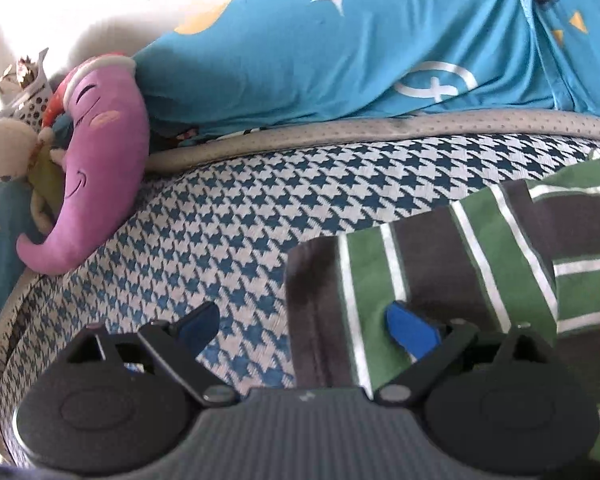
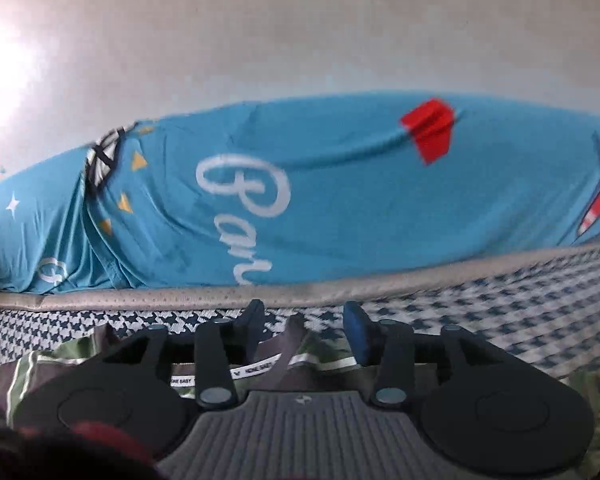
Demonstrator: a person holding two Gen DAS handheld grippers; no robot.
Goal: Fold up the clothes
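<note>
A garment [image 1: 460,248] striped in green, dark grey and white lies on the houndstooth mat [image 1: 220,216] at the right of the left wrist view. My left gripper [image 1: 304,330] is open and straddles its dark left edge: the right pad [image 1: 410,330] is over the stripes, the left pad [image 1: 198,328] over bare mat. In the right wrist view the same garment [image 2: 60,364] lies under my right gripper [image 2: 305,330], which is open. A dark grey fold [image 2: 292,340] stands up between its fingers, above a white label band [image 2: 260,368].
A blue printed quilt [image 1: 340,60] is heaped along the mat's grey padded border [image 1: 340,130]; this quilt [image 2: 340,200] also fills the right wrist view below a pale wall [image 2: 300,40]. A pink elephant plush [image 1: 96,160] and a cream soft toy [image 1: 8,152] sit at the left.
</note>
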